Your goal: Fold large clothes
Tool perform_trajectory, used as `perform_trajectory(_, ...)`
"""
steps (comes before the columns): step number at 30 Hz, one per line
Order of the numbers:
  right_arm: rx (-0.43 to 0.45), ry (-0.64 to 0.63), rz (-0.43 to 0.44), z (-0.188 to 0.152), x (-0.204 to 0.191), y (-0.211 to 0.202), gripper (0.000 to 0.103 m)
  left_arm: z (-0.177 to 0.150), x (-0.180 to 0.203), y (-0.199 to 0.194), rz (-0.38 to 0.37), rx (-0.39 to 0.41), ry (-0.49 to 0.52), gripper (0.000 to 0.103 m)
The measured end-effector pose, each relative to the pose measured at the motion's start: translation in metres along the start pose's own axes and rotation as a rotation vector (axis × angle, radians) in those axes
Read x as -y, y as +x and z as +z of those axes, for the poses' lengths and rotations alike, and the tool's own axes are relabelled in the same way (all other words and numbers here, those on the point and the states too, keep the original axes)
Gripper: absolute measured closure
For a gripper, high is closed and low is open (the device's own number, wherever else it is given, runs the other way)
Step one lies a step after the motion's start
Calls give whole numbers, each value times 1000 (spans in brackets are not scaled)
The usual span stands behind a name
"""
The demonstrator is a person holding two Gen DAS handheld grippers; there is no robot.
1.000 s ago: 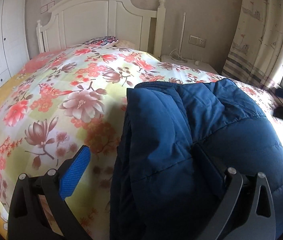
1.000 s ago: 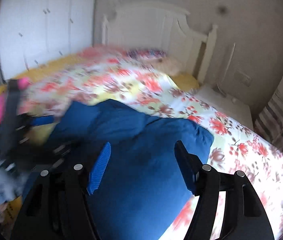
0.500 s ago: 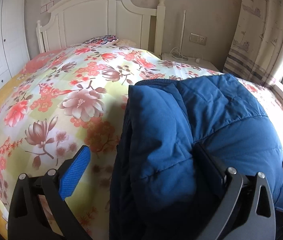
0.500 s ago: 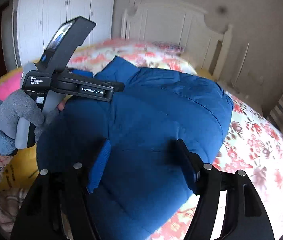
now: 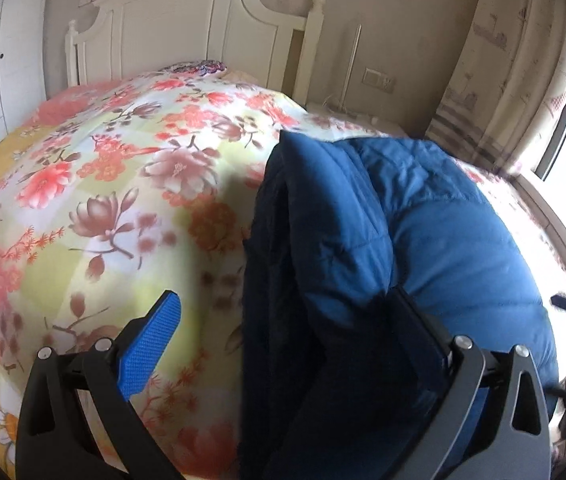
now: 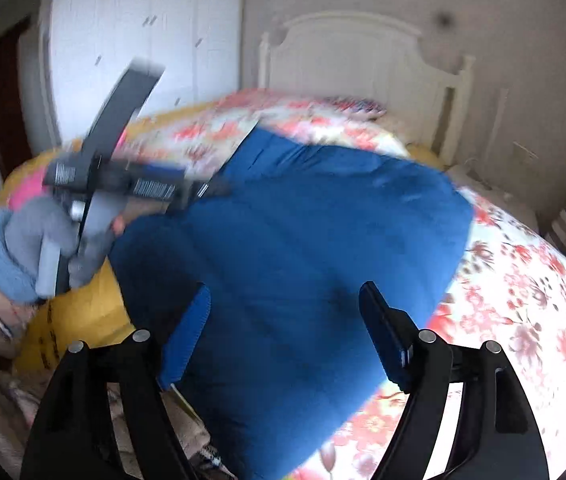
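Lying folded on the floral bedspread [image 5: 131, 184], the blue padded jacket [image 6: 303, 264] sits near the bed's foot. Right gripper [image 6: 283, 336] jaws have just been opening, wide above the jacket, pads clear of it. Left gripper [image 5: 287, 320] jaws wide, one finger [image 5: 423, 320] on the fabric, nothing clamped.

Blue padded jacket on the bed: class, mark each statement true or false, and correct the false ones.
1. The blue padded jacket lies on a floral bedspread. True.
2. The left claw is shut tight on a sleeve. False: its fingers stand wide apart, one over the bedspread, one against the jacket.
3. The headboard is white. True.
4. The jacket is spread out flat in a single layer. False: it is folded into a bulky bundle.
5. The right claw hovers open over the jacket. True.
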State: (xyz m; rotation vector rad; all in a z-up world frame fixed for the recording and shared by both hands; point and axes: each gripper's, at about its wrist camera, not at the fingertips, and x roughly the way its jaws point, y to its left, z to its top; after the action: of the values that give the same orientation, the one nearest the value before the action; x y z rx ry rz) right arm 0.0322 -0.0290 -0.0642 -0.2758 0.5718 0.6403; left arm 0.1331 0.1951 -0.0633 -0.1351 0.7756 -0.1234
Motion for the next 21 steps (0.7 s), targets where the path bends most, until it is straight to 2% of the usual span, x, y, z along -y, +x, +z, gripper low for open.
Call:
perform_trajectory(2,4,132,39,-4,28,-3,17,-2,-6,3,-42,-32,-30,2)
perform_trajectory(4,-42,302,89,-16,60,4,14,-5,-18,10,-123,-78,-92,2)
perform_trajectory(7,-154,518,258,-39,90,29,11,-10,-37,25,-267,-145,-195,2)
perform_trajectory(9,-153,596,340,-48,97,39,10,-14,-49,36,-362,-186,-259,2)
perform_trajectory(11,-156,628,399,-52,97,45,9,-17,-55,42,-423,-205,-295,2)
perform_trajectory(14,-178,644,443,-53,90,53,4,-18,-53,43,-436,-215,-284,2)
perform_trajectory(19,-184,636,444,-50,81,63,4,-18,-47,50,-516,-244,-284,2)
perform_trajectory(21,-169,631,444,-50,78,62,5,-20,-44,52,-565,-244,-287,11)
